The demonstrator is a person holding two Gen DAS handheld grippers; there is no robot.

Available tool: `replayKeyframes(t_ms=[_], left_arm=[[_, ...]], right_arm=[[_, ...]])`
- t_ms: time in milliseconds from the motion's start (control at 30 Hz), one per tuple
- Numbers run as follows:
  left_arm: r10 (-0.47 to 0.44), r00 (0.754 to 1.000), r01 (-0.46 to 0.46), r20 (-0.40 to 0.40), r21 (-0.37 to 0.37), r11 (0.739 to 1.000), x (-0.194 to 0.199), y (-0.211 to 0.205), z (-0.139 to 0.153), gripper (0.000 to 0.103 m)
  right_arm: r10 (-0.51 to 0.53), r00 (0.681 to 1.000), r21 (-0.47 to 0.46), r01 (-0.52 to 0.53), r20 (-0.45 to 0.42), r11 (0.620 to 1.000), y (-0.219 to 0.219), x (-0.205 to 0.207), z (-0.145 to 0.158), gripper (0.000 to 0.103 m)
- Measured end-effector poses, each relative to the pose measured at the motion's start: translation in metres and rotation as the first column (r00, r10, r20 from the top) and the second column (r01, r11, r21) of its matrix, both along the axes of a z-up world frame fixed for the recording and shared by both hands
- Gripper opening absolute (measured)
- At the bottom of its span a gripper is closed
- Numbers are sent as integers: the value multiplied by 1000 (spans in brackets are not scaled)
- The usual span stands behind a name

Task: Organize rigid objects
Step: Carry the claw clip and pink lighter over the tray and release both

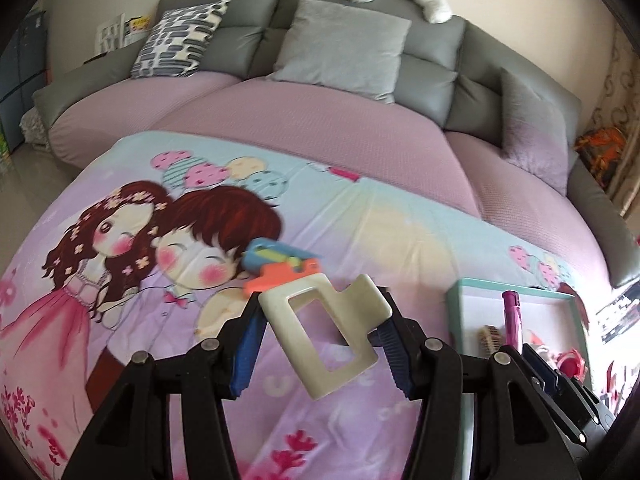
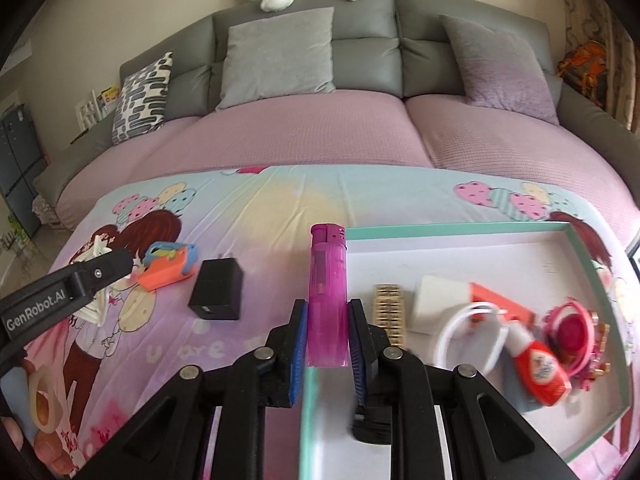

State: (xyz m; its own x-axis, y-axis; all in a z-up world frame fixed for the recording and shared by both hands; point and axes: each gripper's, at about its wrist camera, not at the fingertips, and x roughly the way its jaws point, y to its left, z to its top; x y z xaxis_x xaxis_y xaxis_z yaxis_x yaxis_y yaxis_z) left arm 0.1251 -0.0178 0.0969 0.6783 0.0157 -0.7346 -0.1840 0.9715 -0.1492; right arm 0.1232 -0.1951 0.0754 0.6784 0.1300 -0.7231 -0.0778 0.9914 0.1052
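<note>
Our left gripper point(image 1: 320, 332) clamps a cream plastic piece point(image 1: 326, 334) with rectangular cutouts, held tilted above the cartoon bedsheet point(image 1: 120, 320). Our right gripper point(image 2: 327, 332) pinches a translucent magenta lighter point(image 2: 327, 296) upright. Just right of it, the teal-rimmed tray point(image 2: 448, 231) holds a white charger point(image 2: 442, 302), red bottle point(image 2: 538, 368) and pink trinket point(image 2: 570, 330).

A cream clip point(image 1: 326, 334) hangs tilted between the left tongs point(image 1: 320, 344); a pink lighter point(image 2: 327, 296) stands upright, pinched in the right tongs point(image 2: 328, 344).
</note>
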Motion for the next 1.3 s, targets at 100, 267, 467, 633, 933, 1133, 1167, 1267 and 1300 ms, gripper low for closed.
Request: replayKeyframes(t_ms=[100, 267, 467, 633, 933, 1133, 1167, 1267, 1300], left_arm=[[-35, 999, 35, 10, 25, 999, 0, -18, 6, 57], [-96, 995, 96, 16, 37, 995, 0, -47, 9, 57], [-189, 982, 188, 14, 61, 980, -2, -94, 10, 57], [-272, 962, 271, -5, 91, 958, -5, -132, 5, 57], [-366, 929, 369, -51, 131, 920, -10, -177, -7, 57], [-398, 914, 406, -83, 154, 901, -13, -195, -16, 57], [-400, 912, 409, -87, 155, 899, -13, -196, -17, 57], [-401, 911, 412, -97, 159, 897, -12, -200, -21, 57], [-401, 911, 413, -101, 161, 897, -11, -201, -22, 57]], right_arm=[[-29, 1000, 12, 29, 0, 999, -18, -3, 4, 21], [-80, 997, 34, 80, -5, 996, -52, -7, 7, 21], [-176, 984, 30, 177, -10, 984, -103, -13, 10, 21], [-245, 969, 33, 246, -15, 969, -137, -18, 9, 21], [-281, 959, 54, 282, -29, 958, -165, -21, 6, 21], [-261, 964, 51, 263, -46, 963, -163, -18, 0, 21], [-256, 965, 46, 259, -49, 965, -162, -17, -1, 21], [-244, 968, 52, 247, -59, 968, -161, -15, -4, 21], [-242, 968, 53, 245, -63, 968, -161, -14, -5, 21]])
